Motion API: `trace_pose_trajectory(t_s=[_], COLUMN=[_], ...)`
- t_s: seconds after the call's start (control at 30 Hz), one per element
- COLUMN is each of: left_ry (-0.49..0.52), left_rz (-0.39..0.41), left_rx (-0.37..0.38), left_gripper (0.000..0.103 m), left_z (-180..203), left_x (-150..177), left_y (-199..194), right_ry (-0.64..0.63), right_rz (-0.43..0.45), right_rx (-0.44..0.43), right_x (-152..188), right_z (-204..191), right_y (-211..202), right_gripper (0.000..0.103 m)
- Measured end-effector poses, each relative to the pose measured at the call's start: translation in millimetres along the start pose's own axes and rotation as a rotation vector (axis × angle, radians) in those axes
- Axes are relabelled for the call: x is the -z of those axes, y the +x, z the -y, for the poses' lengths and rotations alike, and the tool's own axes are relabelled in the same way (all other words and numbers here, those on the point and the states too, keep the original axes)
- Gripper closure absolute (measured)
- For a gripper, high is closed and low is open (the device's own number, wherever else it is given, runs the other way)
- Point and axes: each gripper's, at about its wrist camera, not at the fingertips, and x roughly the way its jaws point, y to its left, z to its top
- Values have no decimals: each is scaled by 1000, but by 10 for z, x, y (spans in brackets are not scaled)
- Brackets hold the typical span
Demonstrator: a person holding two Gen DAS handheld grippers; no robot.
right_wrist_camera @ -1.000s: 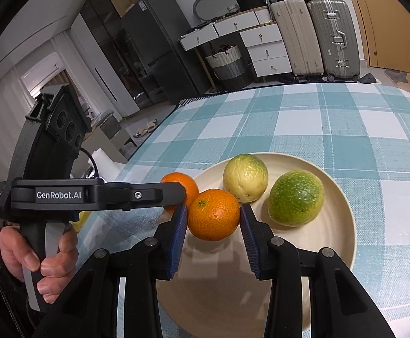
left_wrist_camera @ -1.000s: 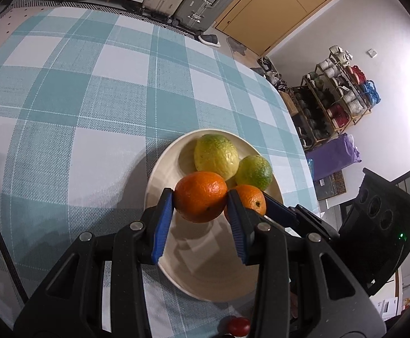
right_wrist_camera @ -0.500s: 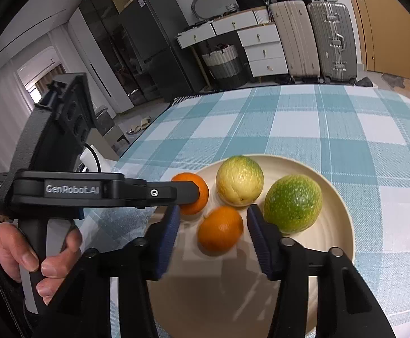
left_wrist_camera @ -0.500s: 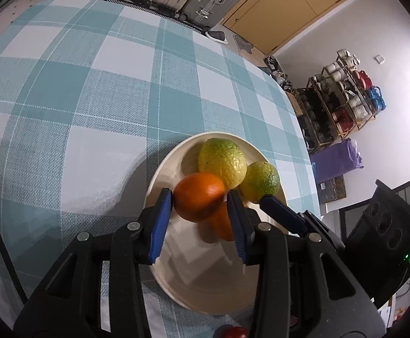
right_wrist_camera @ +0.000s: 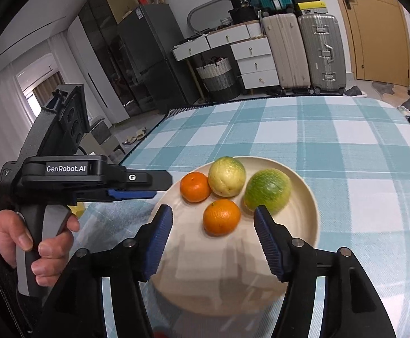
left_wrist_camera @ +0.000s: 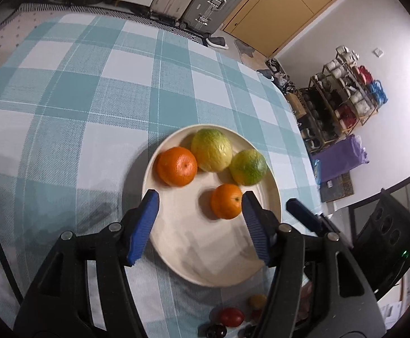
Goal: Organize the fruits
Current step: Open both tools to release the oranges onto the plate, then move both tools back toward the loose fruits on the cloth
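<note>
A cream plate [left_wrist_camera: 205, 259] [right_wrist_camera: 233, 287] on the checked tablecloth holds two oranges, a yellow-green fruit [left_wrist_camera: 211, 150] [right_wrist_camera: 226, 176] and a greener fruit [left_wrist_camera: 248, 166] [right_wrist_camera: 267, 191]. The larger orange [left_wrist_camera: 177, 166] [right_wrist_camera: 195, 186] lies at the plate's left rim. The smaller orange [left_wrist_camera: 226, 201] [right_wrist_camera: 222, 217] lies near the middle. My left gripper [left_wrist_camera: 199, 207] is open and empty above the plate's near side. My right gripper [right_wrist_camera: 214, 221] is open and empty, its jaws either side of the smaller orange but apart from it.
Small red, yellow and dark fruits [left_wrist_camera: 231, 317] lie on the cloth near the plate's front edge. The left gripper body [right_wrist_camera: 92, 177] shows beside the plate in the right wrist view. The table's far edge faces suitcases [right_wrist_camera: 303, 50] and drawers.
Both grippers have opened and let go of their oranges, which now rest on the plate. Both grippers have drawn back and up a little.
</note>
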Motion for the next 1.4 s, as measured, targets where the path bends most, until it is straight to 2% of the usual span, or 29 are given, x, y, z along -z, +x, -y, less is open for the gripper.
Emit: trace_pose_trajectory(t_s=[0.23, 0.37, 0.43, 0.53, 0.6, 0.73, 1.0, 1.17, 1.3, 1.4], left_ry=[69, 122, 138, 165, 182, 210, 234, 214, 234, 247], left_rz=[54, 103, 111, 128, 147, 174, 225, 233, 243, 239], left_rx=[-60, -138, -166, -203, -222, -256, -296, -284, -287, -263], left_gripper=[45, 44, 44, 38, 37, 26, 18, 7, 3, 2], left_z=[201, 324, 370, 453, 506, 605, 722, 713, 742, 756], left_x=[319, 501, 575, 694, 769, 894, 1083, 1216, 1358, 1457], left_y=[-220, -336, -378, -441, -493, -576, -739, -805, -851, -867], right_ry=[2, 1, 7, 7, 3, 2, 4, -3, -15, -15], right_rz=[39, 57, 58, 66, 79, 97, 120, 120, 125, 123], right_rx=[26, 39, 37, 35, 38, 32, 20, 20, 23, 23], right_x=[97, 142, 161, 198, 222, 259, 379, 465, 550, 608], right_z=[16, 12, 11, -9, -31, -58, -122, -170, -229, -254], right_y=[-315, -457, -503, -592, -664, -780, -981, -1068, -1153, -1186], right_gripper=[29, 19, 19, 19, 13, 12, 9, 4, 3, 3])
